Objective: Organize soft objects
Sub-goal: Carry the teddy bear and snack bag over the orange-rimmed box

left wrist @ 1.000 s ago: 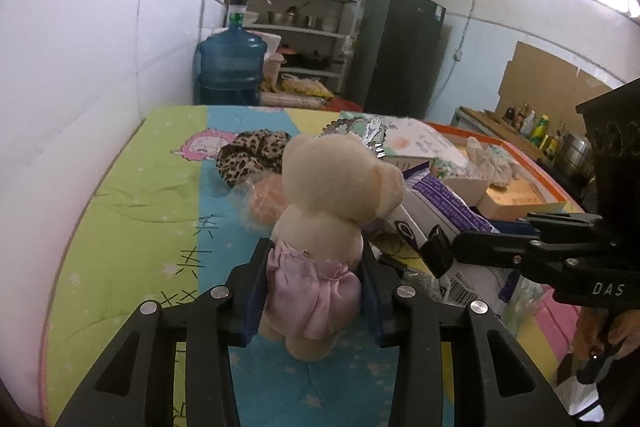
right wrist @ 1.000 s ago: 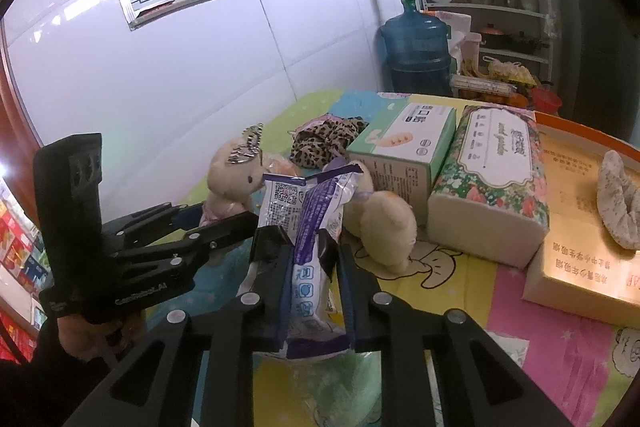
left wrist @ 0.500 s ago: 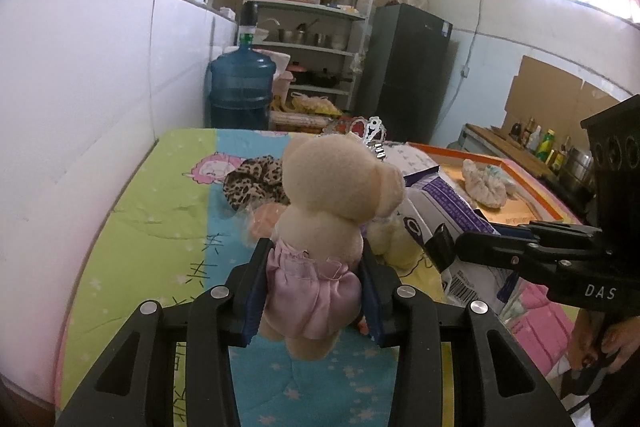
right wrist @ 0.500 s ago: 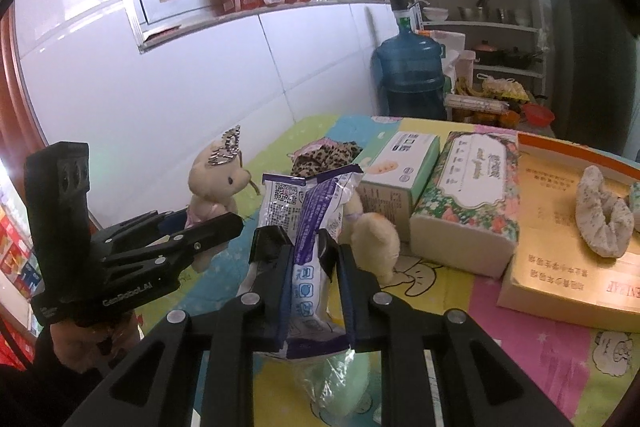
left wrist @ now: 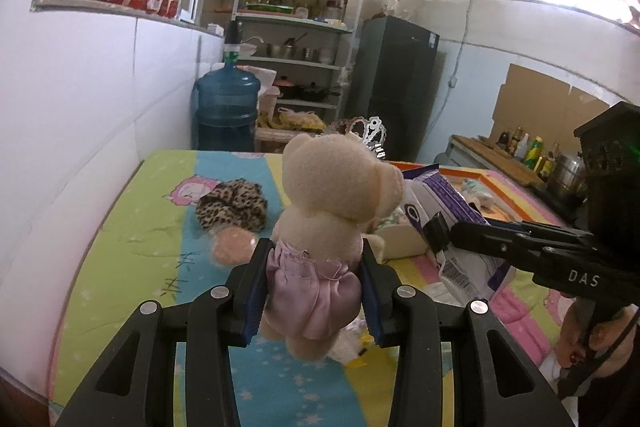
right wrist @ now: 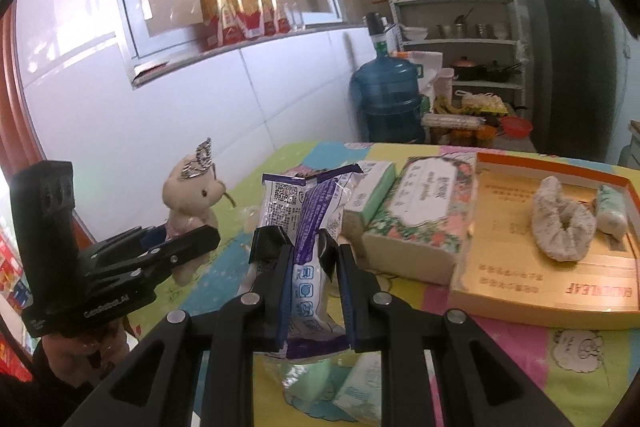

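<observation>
Left gripper (left wrist: 314, 281) fingers clamped on teddy bear (left wrist: 320, 227), right gripper (right wrist: 312, 263) fingers gripping purple-white packet (right wrist: 308, 247), both clear above bench (right wrist: 520, 347)

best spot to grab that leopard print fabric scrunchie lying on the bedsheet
Pinch one side of the leopard print fabric scrunchie, coming from above. It lies flat in a puffy ring on the bedsheet, so a side approach would likely just push it. Both grippers are currently full.

- A worktop (right wrist: 520, 343) under a bright cartoon-print cloth.
- On it: a leopard scrunchie (left wrist: 232, 205), a peach puff (left wrist: 232, 245), two tissue boxes (right wrist: 420, 219), and an orange-rimmed tray (right wrist: 548, 291).
</observation>
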{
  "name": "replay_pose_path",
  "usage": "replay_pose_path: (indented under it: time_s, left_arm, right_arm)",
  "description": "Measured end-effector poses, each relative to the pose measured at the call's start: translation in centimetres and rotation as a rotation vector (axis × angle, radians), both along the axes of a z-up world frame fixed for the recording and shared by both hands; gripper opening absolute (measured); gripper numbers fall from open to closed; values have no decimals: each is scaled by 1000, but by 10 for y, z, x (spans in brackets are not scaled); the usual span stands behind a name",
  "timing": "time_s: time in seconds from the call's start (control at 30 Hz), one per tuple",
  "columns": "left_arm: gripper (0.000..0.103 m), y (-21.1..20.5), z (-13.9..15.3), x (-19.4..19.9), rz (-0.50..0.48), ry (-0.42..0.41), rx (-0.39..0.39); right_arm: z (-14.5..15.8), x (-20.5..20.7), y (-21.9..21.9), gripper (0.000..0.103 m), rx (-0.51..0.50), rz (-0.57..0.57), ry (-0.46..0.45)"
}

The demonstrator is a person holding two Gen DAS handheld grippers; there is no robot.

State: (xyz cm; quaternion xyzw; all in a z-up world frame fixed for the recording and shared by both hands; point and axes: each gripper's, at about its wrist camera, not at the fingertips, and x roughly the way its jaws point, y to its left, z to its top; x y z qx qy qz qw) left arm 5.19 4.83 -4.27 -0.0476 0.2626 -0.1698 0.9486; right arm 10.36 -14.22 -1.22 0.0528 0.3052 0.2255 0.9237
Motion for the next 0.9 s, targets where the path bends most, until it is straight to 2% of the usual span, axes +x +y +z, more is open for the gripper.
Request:
replay_pose_path:
  time_s: [0.3, 0.9]
  left_arm:
    - [42, -28, 16, -2, -37, -24, -23]
    - [42, -106, 39, 14, -176, -37, -30]
  right_arm:
    - [16, -7, -37, 21, 14, -84, -50]
    - [21, -18, -117, 21, 42, -225, -90]
